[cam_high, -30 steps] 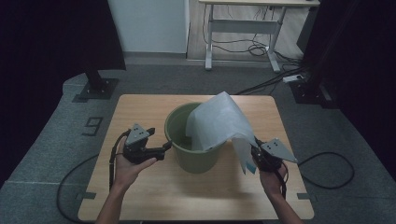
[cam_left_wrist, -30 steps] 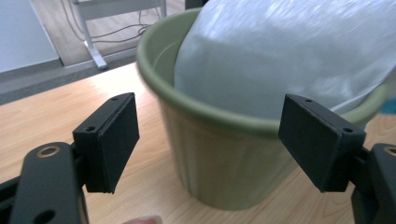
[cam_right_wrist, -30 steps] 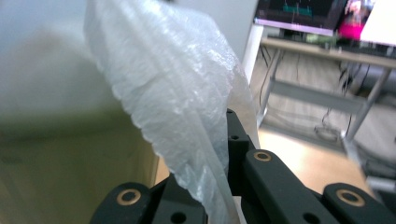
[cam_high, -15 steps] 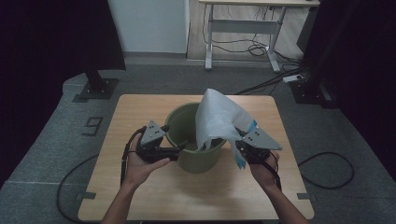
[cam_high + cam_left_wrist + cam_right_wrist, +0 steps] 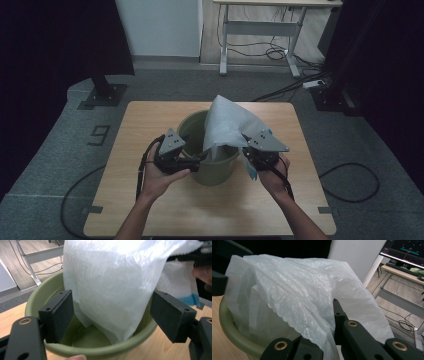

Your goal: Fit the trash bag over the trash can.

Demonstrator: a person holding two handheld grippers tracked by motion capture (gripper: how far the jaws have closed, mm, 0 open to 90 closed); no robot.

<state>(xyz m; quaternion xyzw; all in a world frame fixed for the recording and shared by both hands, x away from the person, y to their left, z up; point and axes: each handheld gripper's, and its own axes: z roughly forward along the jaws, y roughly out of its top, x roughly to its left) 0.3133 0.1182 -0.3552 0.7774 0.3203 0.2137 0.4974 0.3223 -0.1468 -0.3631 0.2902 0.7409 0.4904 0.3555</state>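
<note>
An olive-green bucket (image 5: 192, 124) stands in the middle of the wooden table (image 5: 150, 210). A thin white plastic bag (image 5: 227, 122) is tented over its right half and hangs down into it. My right gripper (image 5: 244, 150) is at the bucket's right rim, shut on the bag (image 5: 294, 290), which drapes over its jaws (image 5: 332, 315). My left gripper (image 5: 200, 159) is at the near left rim, open. In the left gripper view its wide-set pads (image 5: 60, 315) stand on either side of the hanging bag (image 5: 110, 277) above the bucket (image 5: 100, 351), without touching it.
The bag's blue-edged end (image 5: 250, 172) dangles by my right hand outside the bucket. Cables trail from both grippers over the table's sides. Behind the table are a black stand base (image 5: 102, 95), a white desk frame (image 5: 260, 30) and floor cables (image 5: 350, 180).
Both grippers have moved in toward the bucket. The right one has risen and carried the bag left over the bucket; the left one now has its jaws around the hanging bag.
</note>
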